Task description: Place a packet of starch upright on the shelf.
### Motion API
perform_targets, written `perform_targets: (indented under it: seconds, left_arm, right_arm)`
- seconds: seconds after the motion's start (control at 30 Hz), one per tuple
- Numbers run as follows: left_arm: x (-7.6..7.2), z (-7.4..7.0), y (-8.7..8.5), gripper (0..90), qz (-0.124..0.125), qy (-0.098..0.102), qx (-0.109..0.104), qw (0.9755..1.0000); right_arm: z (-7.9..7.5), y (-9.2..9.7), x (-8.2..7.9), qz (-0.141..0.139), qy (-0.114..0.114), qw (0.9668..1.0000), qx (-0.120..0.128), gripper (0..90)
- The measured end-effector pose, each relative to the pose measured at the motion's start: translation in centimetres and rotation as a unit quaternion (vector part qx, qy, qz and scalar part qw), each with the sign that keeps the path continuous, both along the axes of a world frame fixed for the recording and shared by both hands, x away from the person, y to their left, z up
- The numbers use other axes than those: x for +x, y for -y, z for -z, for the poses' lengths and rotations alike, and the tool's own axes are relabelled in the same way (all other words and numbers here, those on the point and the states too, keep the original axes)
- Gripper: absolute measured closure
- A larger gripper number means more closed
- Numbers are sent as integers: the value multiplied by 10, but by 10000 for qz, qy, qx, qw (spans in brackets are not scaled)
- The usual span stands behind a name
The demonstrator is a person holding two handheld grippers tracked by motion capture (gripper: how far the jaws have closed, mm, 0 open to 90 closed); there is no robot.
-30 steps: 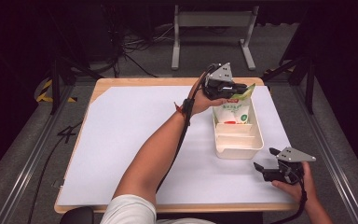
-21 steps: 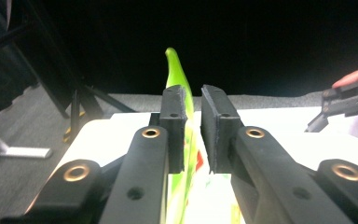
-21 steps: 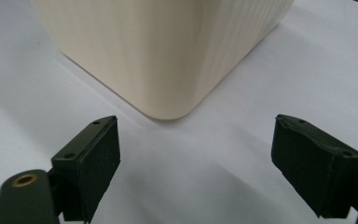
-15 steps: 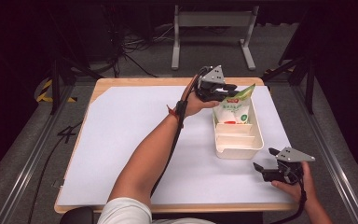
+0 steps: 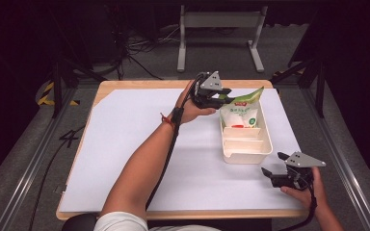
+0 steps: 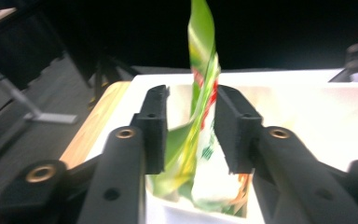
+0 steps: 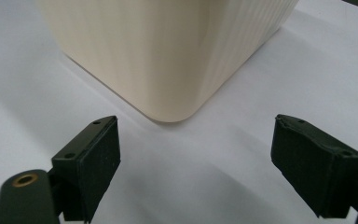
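Big white sheet [image 5: 139,144] covers nearly the whole wooden table [image 5: 125,85], with just a strip of wood showing along the far edge. On the right side of it sits a cream divided tray [image 5: 246,144], long way running near to far. Its far compartment has the green and white snack bag [image 5: 241,111] in it, standing up with its top corner tilted off to the far right; the two nearer compartments look bare.

The left gripper [image 5: 220,98] is at the tray's far left corner, pointing right at the bag. In the left gripper view the bag [image 6: 200,126] is upright between the two jaws, and the jaws have just been opening. There's a clear gap on the left side; on the right the film looks very close to the pad, but I can't say it's pressed. So partly open, bag between the pads and not pinched.

The right gripper [image 5: 273,167] is resting on the sheet near the tray's near right corner. Its own view has the jaws spread wide with nothing between them, just the tray's rounded corner [image 7: 168,60] ahead.
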State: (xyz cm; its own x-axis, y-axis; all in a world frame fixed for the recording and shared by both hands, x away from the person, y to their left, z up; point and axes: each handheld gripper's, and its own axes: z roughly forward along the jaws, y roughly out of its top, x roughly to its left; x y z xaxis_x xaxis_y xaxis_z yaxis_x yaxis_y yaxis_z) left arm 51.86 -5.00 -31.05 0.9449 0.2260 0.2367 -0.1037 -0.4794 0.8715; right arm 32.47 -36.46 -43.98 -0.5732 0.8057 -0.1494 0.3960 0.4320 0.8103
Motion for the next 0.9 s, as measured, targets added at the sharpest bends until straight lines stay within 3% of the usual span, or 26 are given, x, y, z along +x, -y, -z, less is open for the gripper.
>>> perform_targets:
  seconds: [0.23, 0.37, 0.5, 0.77, 0.9]
  left_arm:
    - [-5, 2, -9, 522, -282, 69, 54, 9996]
    - [-6, 6, -11, 450, -370, 91, 193, 9991]
    - [-8, 9, -14, 369, -454, 3, 230, 9987]
    - [-10, 16, -18, 206, -710, -164, 526, 9960]
    - [-12, 18, -21, 146, -833, -110, 637, 9944]
  right_arm:
    - [-1, -1, -1, -9, 14, 10000, -28, 155]
    - [0, 0, 0, -58, 9, 10000, 38, 154]
    - [0, -1, -1, -84, 20, 10000, 20, 154]
    - [-1, -1, -1, -110, 20, 9999, 49, 153]
    - [-1, -2, -1, -117, 35, 9999, 37, 153]
